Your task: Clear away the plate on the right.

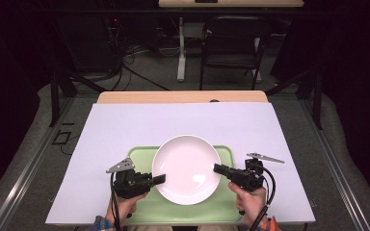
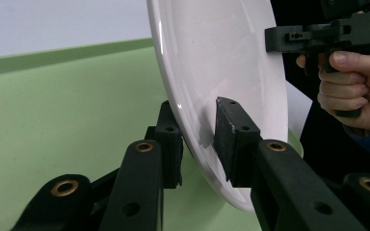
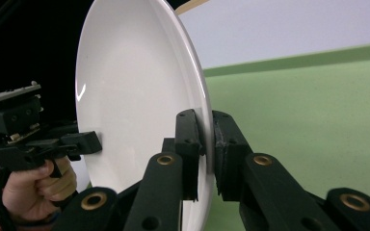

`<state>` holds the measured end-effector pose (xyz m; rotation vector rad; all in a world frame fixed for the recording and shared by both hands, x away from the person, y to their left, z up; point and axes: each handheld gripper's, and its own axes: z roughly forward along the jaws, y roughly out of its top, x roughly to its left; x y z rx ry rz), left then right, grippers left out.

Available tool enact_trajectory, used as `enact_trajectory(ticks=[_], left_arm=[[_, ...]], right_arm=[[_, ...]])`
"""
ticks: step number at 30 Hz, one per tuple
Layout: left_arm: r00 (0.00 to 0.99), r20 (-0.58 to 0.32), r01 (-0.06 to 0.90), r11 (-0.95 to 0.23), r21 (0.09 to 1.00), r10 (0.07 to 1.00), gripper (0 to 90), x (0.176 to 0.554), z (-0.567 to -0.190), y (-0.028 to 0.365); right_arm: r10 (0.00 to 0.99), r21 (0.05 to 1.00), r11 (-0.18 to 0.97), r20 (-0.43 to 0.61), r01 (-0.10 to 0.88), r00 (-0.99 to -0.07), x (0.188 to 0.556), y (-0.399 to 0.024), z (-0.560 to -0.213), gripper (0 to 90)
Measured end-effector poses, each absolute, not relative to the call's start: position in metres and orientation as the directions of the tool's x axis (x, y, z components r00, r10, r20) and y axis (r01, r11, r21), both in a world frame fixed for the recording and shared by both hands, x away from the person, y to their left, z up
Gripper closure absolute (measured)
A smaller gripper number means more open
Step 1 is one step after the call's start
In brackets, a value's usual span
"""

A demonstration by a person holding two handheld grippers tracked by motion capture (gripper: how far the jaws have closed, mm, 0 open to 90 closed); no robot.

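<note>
A white plate [image 1: 186, 168] sits over a green tray [image 1: 221, 211] at the near middle of the counter [image 1: 125, 125], which has a pale cover. The left tool [image 1: 158, 179] stands at the plate's left rim, its jaws on both sides of the rim with a small gap. The right tool [image 1: 218, 169] is closed on the right rim. I can read no writing or brand on them.
</note>
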<state>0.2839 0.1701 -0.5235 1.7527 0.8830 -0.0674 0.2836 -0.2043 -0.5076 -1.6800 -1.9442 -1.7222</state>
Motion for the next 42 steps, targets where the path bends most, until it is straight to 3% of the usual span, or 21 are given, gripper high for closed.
enact_trajectory(ticks=[26, 42], left_arm=[[0.692, -0.487, 0.617, -0.087, 0.782, 0.532, 80.2, 0.283, -0.52, 0.183], [0.65, -0.52, 0.678, -0.115, 0.726, 0.554, 79.3, 0.286, -0.525, 0.187]], right_arm=[[0.724, 0.789, -0.046, 0.449, 0.613, -0.524, 0.271, -0.185, -0.497, 78.2], [0.736, 0.74, -0.014, 0.463, 0.673, -0.494, 0.273, -0.177, -0.507, 78.2]])
